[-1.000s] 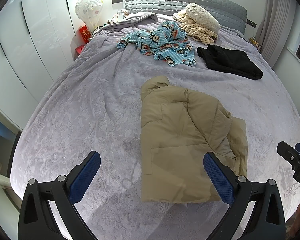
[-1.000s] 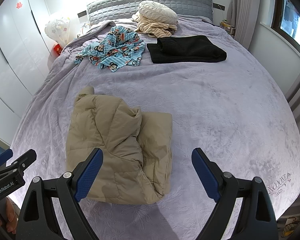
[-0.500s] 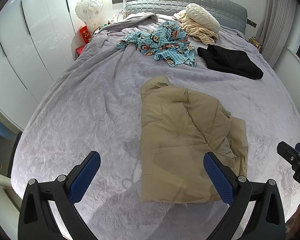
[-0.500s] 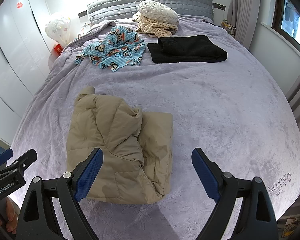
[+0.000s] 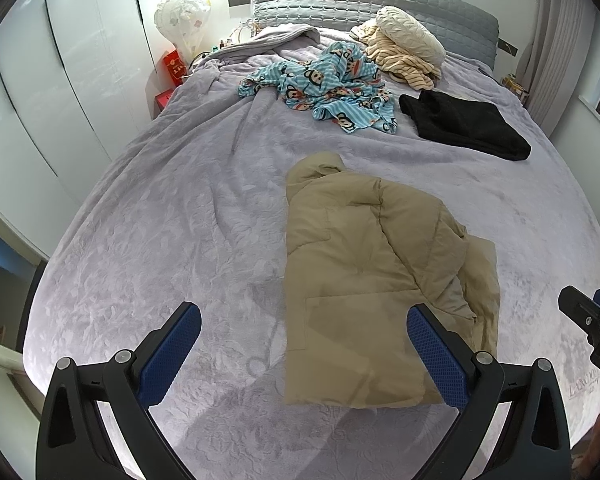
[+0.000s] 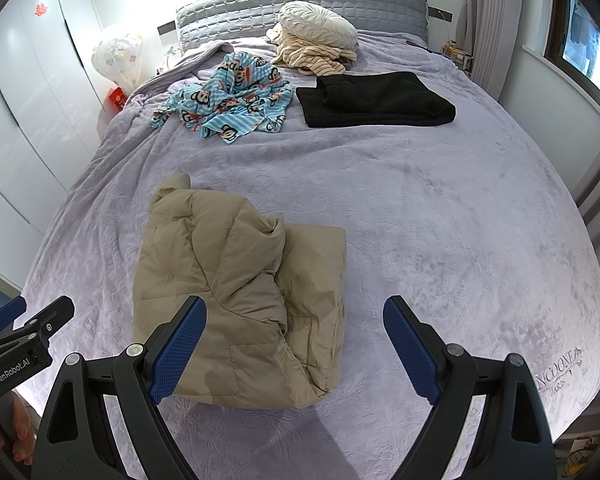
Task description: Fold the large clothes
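Nothing has shifted since a second ago: both my tongs hang where they were above the near end of the bed (image 5: 148,208), and the clothes lie just as they did.

My left tongs (image 5: 304,350) stand wide apart with nothing between the pads; the tan puffer jacket (image 5: 364,264) lies on the bedspread beyond and below them, untouched. My right tongs (image 6: 296,340) are spread just as wide and also empty, hovering over the jacket's near right corner.

As for progress, I judge the jacket mostly folded. It sits as a rough rectangle near the foot of the bed, the hood poking out at the far end and a bunched ridge running down where one side was laid over. That lump and the loose edge on the right could use tidying, or one more fold across.

Farther up, the black garment (image 6: 376,98) looks neatly folded and done. The blue monkey-print cloth (image 6: 232,96) is a crumpled heap beside it, so that one is left. The cream pile (image 6: 316,48) by the headboard is also unfolded.
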`<action>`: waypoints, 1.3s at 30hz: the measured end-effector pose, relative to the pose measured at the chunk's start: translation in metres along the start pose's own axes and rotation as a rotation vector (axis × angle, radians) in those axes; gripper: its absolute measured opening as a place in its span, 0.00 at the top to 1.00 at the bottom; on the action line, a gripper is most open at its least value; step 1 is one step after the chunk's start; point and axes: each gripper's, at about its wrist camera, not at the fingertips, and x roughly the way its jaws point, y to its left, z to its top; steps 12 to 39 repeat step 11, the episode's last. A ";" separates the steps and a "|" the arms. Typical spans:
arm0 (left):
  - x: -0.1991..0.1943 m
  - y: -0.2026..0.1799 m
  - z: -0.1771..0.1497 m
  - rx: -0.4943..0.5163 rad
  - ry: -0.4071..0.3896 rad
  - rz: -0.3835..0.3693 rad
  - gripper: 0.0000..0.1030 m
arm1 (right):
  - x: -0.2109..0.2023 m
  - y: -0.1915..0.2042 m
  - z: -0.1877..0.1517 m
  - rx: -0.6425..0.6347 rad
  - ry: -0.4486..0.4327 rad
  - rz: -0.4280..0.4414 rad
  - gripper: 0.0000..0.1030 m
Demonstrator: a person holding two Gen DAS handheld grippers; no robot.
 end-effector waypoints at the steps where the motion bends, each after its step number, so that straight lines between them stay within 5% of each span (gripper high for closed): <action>1: 0.000 0.001 0.000 0.000 -0.001 -0.002 0.00 | 0.000 0.001 -0.001 0.002 -0.001 -0.001 0.11; 39: -0.001 -0.002 0.003 0.014 -0.007 -0.009 0.00 | 0.000 0.002 -0.001 0.004 -0.002 -0.002 0.11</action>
